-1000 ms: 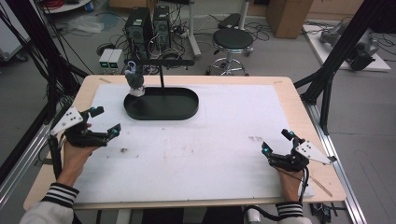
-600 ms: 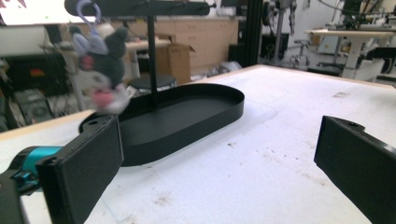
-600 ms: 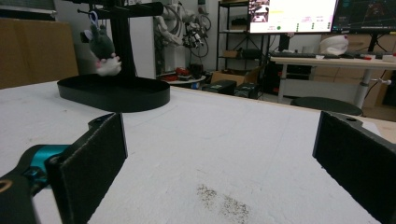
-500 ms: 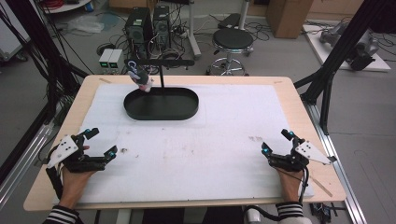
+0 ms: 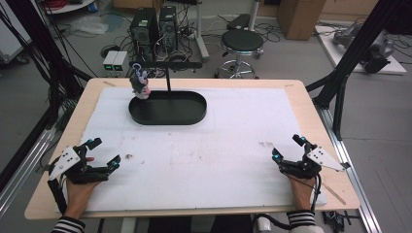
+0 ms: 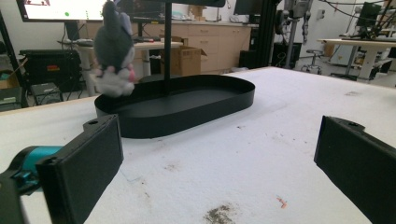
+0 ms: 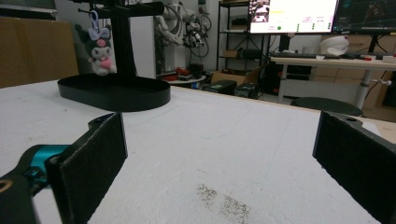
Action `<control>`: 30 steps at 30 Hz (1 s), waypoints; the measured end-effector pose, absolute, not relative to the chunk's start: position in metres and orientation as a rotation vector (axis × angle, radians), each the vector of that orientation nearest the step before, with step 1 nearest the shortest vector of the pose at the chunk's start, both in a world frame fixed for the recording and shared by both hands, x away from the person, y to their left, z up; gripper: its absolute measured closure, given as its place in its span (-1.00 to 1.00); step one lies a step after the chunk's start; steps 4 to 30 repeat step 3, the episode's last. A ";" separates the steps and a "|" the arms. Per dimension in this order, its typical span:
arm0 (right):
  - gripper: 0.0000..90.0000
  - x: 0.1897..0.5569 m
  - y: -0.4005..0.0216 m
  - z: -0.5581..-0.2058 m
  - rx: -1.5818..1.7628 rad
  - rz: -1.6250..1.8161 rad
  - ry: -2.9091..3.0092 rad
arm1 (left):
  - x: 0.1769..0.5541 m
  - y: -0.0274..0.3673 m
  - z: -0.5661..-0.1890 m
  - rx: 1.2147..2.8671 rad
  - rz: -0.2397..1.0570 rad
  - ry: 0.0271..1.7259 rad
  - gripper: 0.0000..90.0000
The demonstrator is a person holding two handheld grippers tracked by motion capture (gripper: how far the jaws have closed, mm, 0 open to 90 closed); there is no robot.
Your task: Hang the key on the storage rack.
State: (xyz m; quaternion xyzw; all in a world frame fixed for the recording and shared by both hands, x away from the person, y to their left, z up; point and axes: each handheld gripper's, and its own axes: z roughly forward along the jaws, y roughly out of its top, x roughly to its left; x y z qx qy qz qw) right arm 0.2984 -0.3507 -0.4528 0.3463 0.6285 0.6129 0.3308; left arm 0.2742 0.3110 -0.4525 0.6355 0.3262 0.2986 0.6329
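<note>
Plush (image 5: 140,81) hangs over black tray (image 5: 194,116) | stool (image 5: 241,41) behind table (image 5: 311,104)

Grey floor (image 5: 291,53) is seen beyond the far table edge, strewn with cables. A round black stool (image 5: 241,41) stands at centre, two black computer towers (image 5: 155,22) to its left, a cardboard box (image 5: 296,17) at far right. Lit monitors (image 7: 292,14) and wooden cabinets (image 6: 210,46) are visible behind.
</note>
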 end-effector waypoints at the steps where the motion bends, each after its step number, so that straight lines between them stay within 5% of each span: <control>1: -0.96 0.298 -0.351 -0.453 0.907 1.603 1.644 | 0.274 0.311 -0.452 1.451 0.680 0.751 -0.96; 30: -0.95 0.299 -0.351 -0.453 0.913 1.603 1.641 | 0.274 0.312 -0.453 1.450 0.682 0.744 -0.96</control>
